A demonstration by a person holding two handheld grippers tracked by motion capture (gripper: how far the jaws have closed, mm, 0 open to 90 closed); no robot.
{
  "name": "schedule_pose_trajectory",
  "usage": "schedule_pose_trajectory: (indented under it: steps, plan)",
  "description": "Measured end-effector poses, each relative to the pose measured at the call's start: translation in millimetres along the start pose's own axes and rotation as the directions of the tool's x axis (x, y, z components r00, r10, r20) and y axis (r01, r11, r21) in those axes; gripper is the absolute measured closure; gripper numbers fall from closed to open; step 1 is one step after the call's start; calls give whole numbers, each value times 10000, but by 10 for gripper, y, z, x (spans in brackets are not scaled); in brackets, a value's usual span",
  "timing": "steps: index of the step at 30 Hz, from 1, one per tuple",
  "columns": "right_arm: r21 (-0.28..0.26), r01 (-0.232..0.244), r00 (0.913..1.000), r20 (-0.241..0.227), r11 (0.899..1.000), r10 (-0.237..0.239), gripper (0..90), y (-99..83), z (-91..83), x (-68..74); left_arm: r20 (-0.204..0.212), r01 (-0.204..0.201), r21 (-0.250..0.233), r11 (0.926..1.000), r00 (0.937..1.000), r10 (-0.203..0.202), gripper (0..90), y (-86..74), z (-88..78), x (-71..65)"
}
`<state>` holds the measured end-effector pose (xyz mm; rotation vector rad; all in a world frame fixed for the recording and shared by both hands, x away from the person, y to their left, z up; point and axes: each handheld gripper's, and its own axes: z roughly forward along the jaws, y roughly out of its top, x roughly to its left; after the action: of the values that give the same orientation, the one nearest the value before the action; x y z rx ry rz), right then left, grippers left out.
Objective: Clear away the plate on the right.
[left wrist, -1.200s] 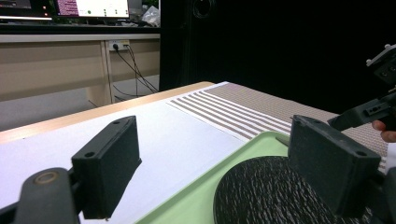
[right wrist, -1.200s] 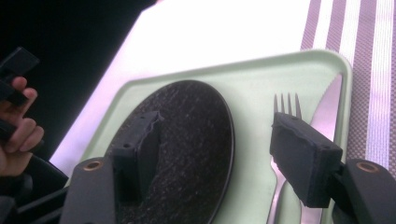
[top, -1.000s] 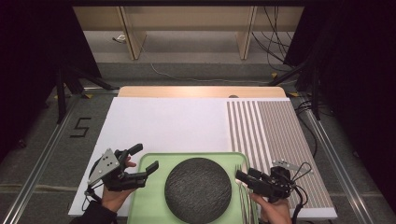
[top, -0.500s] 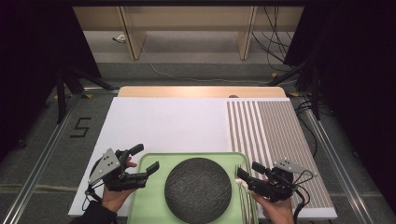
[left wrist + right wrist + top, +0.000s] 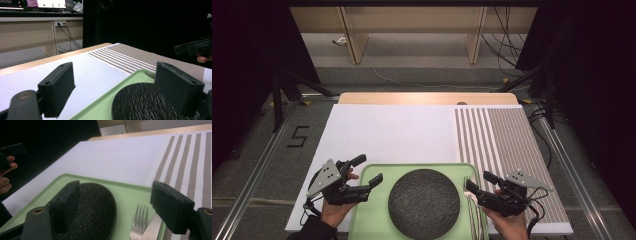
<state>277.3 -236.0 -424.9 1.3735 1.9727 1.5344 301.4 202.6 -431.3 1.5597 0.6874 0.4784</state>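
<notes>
High view: the table point(image 5: 387, 135) carries a white mat, with a striped placemat point(image 5: 507, 150) on its right part. At the near edge lies a green tray point(image 5: 372, 220), and on its middle sits a round dark plate point(image 5: 424, 203) with a rough, woven-looking surface. Along the tray's right side lie a fork point(image 5: 470, 210) and, just beside it on the right, a knife point(image 5: 480, 225). Both have their long axes running from the person toward the far side of the table, and the fork's tines point away from the person.

The left gripper point(image 5: 364, 172) hangs over the tray's left rim, aimed right toward the plate, its jaws wide apart with nothing between them. The right gripper point(image 5: 481, 181) is at the tray's right edge, over the cutlery, aimed left. Its jaws have just been opening and now stand wide, gripping nothing.

In the right gripper view the fork point(image 5: 137, 225) and knife point(image 5: 150, 227) lie below and between the two black jaws, untouched by them.
</notes>
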Motion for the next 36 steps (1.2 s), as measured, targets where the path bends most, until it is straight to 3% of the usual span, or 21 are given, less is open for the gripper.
schedule_pose_trajectory:
  steps: [7, 16, 36]
  plan:
    - [-148, 511, 9987, 10, 9986, -511, 219, 5, -11, 47, 15, 25, -12, 10000, 10000, -25, 160, 0, -1, 4]
    - [30, 1338, 9907, 242, 9910, -1338, 179, 8, 2, 105, 36, 37, -38, 10000, 10000, -37, 161, -1, -9, 3]
    - [-218, 1636, 9857, 448, 9863, -1625, 161, 21, -38, 71, 42, 21, 19, 10000, 10000, -21, 160, -1, -2, 3]
